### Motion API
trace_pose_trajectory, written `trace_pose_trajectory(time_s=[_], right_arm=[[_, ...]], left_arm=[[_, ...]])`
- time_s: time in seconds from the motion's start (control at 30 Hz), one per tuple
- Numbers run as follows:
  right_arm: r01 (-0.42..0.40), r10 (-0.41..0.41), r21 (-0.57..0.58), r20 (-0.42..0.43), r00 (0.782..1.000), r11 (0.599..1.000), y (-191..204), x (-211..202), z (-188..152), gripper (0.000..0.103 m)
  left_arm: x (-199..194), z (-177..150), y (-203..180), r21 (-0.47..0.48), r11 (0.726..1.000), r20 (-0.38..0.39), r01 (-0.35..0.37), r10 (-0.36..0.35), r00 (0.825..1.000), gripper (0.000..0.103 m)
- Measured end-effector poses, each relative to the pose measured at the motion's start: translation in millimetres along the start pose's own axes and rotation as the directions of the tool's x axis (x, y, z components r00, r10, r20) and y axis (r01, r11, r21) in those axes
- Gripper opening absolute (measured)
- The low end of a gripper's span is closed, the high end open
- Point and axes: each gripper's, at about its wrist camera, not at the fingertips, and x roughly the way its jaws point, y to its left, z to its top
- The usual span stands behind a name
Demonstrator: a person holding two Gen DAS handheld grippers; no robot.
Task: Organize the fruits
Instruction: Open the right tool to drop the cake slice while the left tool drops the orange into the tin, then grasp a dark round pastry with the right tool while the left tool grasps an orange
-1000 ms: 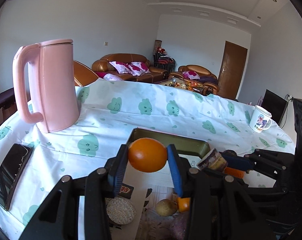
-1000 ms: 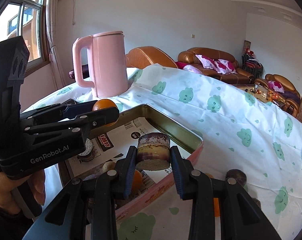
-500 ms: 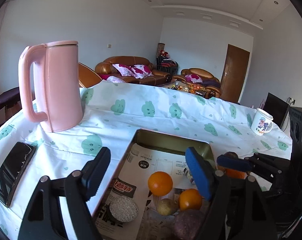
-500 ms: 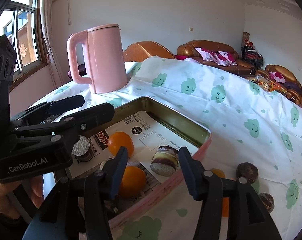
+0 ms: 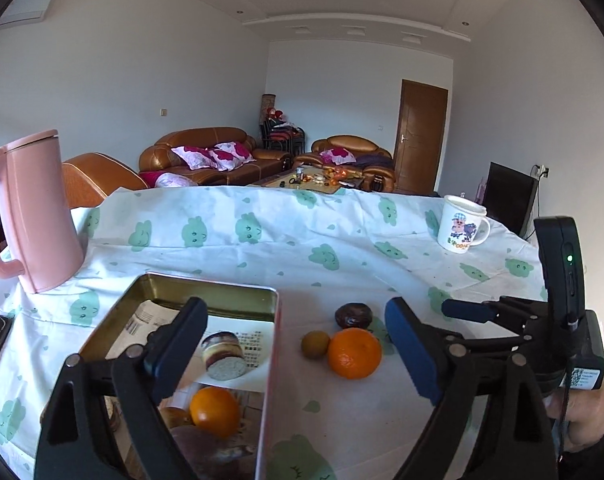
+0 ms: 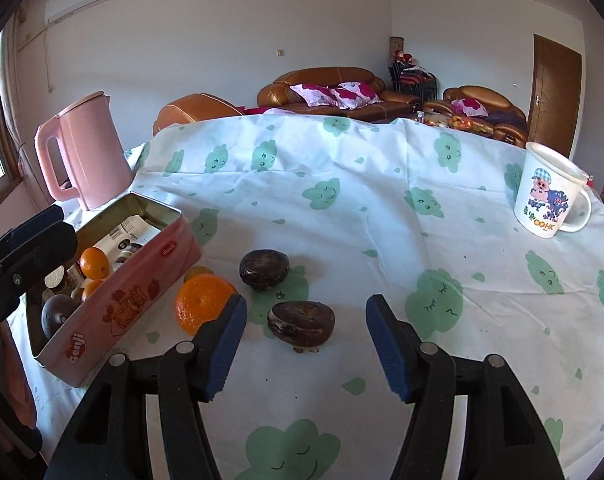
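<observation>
An orange [image 5: 354,353] lies on the tablecloth [image 6: 382,208] just right of the pink tin [image 6: 118,312], with a small greenish fruit [image 5: 315,344] touching its left side and two dark brown fruits [image 6: 264,269] [image 6: 301,322] near it. Inside the tin rest another orange [image 5: 214,411] and a striped round piece [image 5: 223,356]. The left gripper [image 5: 298,354] hangs over the tin's right wall, jaws wide apart and empty. The right gripper [image 6: 306,350] is likewise spread, empty, with the nearer dark fruit between its fingers. A pink kettle [image 5: 30,216] and a mug [image 6: 550,196] stand farther off.
</observation>
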Motion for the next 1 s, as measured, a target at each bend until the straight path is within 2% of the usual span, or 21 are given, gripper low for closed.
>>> trace_pose_trajectory(time_s=[0.1, 0.17, 0.27, 0.33, 0.43, 0.53, 0.57, 0.67, 0.8, 0.83, 0.9, 1.0], right_arm=[[-0.026, 0.026, 0.01, -0.04, 0.999, 1.0, -0.3, 8.8, -0.3, 0.064], [-0.024, 0.025, 0.016, -0.064, 0.998, 1.0, -1.7, 14.4, -0.9, 0.064], [-0.041, 0.044, 0.035, -0.091, 0.995, 0.999, -4.1, 21.3, -0.6, 0.064], [-0.043, 0.047, 0.045, -0.103, 0.994, 0.998, -5.8, 23.2, -1.2, 0.064], [-0.056, 0.064, 0.067, -0.12, 0.991, 0.996, -9.1, 27.2, -1.2, 0.063], [-0.072, 0.081, 0.076, -0.131, 0.988, 0.995, -9.5, 29.3, -1.5, 0.046], [-0.073, 0.082, 0.073, -0.127, 0.989, 0.995, -9.0, 28.4, -1.8, 0.045], [-0.046, 0.053, 0.077, -0.081, 0.995, 0.996, -11.6, 18.2, -2.0, 0.045], [0.049, -0.045, 0.075, -0.046, 0.998, 0.996, -19.6, 5.7, -4.0, 0.045], [0.063, -0.059, 0.084, -0.044, 0.997, 0.995, -23.1, 4.4, -4.5, 0.045], [0.068, -0.063, 0.106, -0.045, 0.997, 0.992, -30.5, 3.4, -4.6, 0.045], [0.063, -0.058, 0.123, -0.038, 0.998, 0.99, -35.1, 1.5, -4.6, 0.045]], left_arm=[[11.8, 0.2, -9.9, 0.028, 1.0, -0.018, -0.015, 0.016, 1.0, 0.093], [19.1, -0.5, -9.6, 0.045, 0.998, -0.029, -0.053, 0.055, 0.998, 0.094], [23.1, -1.7, -1.0, 0.019, 0.997, -0.038, -0.076, 0.077, 0.996, 0.095], [24.5, -2.6, 3.9, 0.028, 0.991, -0.022, -0.129, 0.13, 0.991, 0.097], [27.7, -3.3, 16.3, -0.003, 0.99, -0.032, -0.143, 0.142, 0.989, 0.097], [25.0, -3.2, 13.8, 0.008, 0.991, -0.025, -0.136, 0.136, 0.99, 0.097], [24.5, -3.9, 10.0, 0.023, 0.991, -0.026, -0.13, 0.13, 0.991, 0.097], [22.9, -6.5, -3.9, 0.058, 0.994, -0.031, -0.094, 0.096, 0.995, 0.097], [29.4, -8.7, -22.3, 0.098, 0.994, -0.064, -0.041, 0.048, 0.997, 0.096], [32.7, -9.1, -25.3, 0.103, 0.994, -0.08, -0.026, 0.034, 0.996, 0.094], [41.1, -9.6, -31.2, 0.114, 0.993, -0.123, 0.005, 0.009, 0.992, 0.083], [51.2, -10.9, -37.4, 0.116, 0.992, -0.179, 0.049, -0.028, 0.983, 0.076]])
